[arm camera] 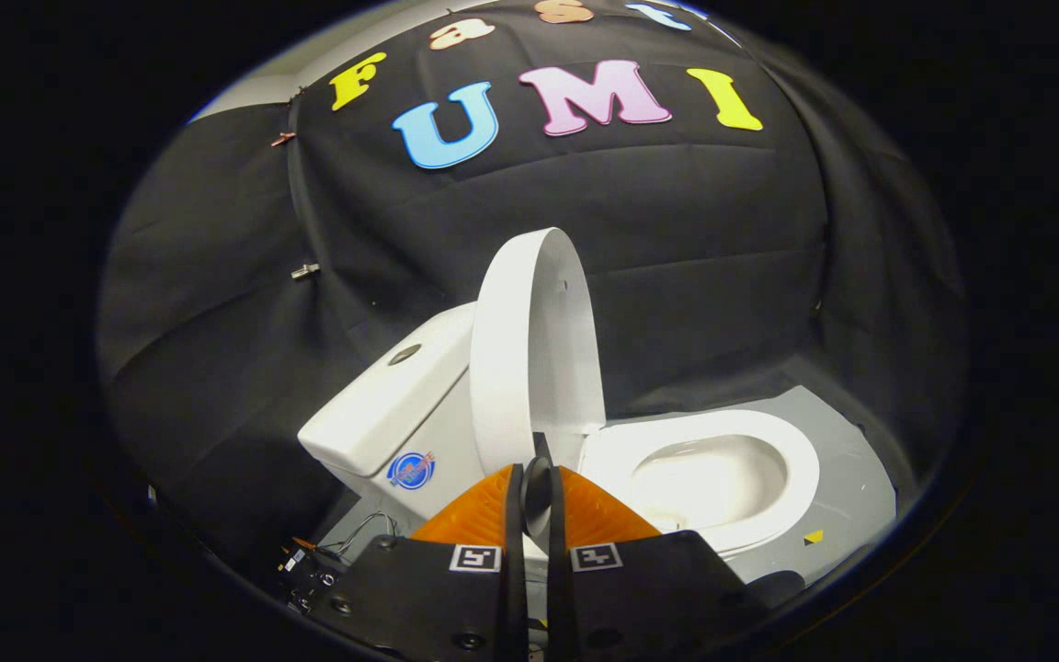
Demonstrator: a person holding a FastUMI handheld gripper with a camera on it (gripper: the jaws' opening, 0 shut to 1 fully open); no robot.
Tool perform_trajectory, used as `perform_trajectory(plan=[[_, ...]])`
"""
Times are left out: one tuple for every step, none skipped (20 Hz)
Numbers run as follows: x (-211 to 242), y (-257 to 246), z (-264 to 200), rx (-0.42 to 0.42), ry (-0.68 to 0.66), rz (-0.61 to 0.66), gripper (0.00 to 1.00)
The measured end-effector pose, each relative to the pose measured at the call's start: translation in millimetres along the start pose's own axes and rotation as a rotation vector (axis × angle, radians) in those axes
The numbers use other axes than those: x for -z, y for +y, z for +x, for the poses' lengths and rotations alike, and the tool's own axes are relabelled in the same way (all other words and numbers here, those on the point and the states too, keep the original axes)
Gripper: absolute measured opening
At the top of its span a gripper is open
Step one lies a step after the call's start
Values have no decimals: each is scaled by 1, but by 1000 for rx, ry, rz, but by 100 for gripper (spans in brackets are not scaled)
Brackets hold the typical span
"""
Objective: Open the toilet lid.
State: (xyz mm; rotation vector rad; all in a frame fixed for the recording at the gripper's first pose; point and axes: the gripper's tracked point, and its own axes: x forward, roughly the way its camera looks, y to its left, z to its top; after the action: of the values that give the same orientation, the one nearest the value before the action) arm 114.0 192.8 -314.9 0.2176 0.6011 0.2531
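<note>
A white toilet stands ahead of me on a grey floor mat. Its lid (529,349) is raised and stands nearly upright, seen edge-on, leaning toward the tank (373,414). The seat (791,460) lies flat, and the open bowl (709,478) shows beyond and to the right of my fingers. My gripper (537,473) sits low in front of the lid's hinge end. Its fingers are shut, with only a thin slit between them and nothing held. The fingertips end just below the lid's lower edge; I cannot tell whether they touch it.
The tank carries a flush button (404,354) on top and a round blue sticker (411,470) on its side. Loose cables and a small device (323,565) lie on the floor left of the fingers. Black cloth walls close in behind and on both sides. The grey mat (851,478) extends right of the bowl.
</note>
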Motion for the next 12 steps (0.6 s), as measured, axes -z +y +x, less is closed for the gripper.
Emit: perform_trajectory(plan=[[1,6,2,-9,2,-8,13],[2,12,3,-16,3,-17,13],[3,16,5,-23,5,-24,13],[3,20,6,-28,6,-27,13],[4,24,7,-32,9,-31,13],[6,27,8,-37,11,-36,13],[7,32,10,-43,13,-43,13],[8,36,11,-48,15,-49,13],[10,39,12,-54,17,-54,13],[10,43,13,-59,20,-57,13],[12,46,15,-64,22,-60,13],[13,48,16,-69,24,-64,13]])
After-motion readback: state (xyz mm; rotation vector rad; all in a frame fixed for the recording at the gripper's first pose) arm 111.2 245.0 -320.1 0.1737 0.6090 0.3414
